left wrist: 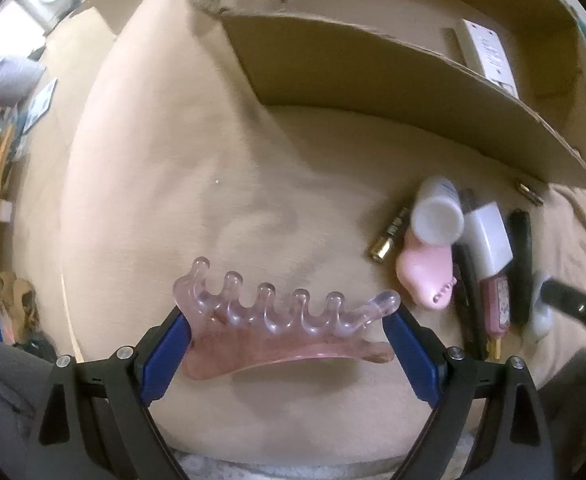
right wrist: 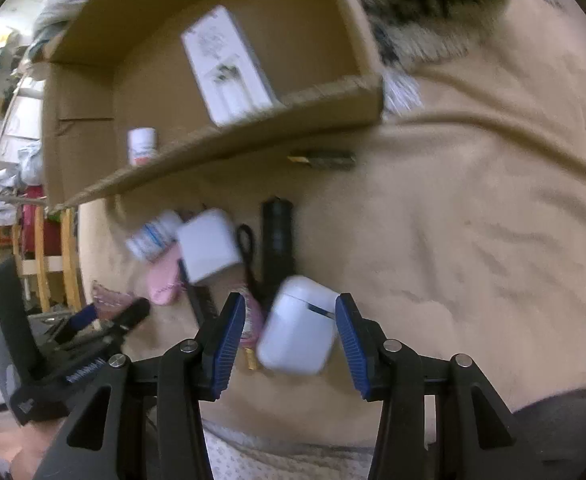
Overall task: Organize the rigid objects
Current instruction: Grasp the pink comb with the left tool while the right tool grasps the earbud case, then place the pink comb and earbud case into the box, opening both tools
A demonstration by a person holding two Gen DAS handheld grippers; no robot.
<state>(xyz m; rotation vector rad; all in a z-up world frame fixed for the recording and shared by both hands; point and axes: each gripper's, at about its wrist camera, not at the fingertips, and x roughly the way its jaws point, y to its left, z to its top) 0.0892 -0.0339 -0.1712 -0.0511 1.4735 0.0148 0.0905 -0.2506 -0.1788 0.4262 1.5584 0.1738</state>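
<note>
Spanning left fingers [left wrist: 165,344]: pink comb [left wrist: 277,320], clamped endwise.

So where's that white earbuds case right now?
In the right wrist view, the white earbuds case lies between the right gripper's open fingers, beside the black flashlight.

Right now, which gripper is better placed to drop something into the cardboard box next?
Left. Its hand-held gripper already clamps the pink comb; the right hand-held gripper only straddles the white earbud case, jaws open.

The left gripper [left wrist: 287,320] is clamped on a pink comb [left wrist: 281,320]; the right gripper [right wrist: 291,336] hangs with jaws spread wide around a white case [right wrist: 299,330].
</note>
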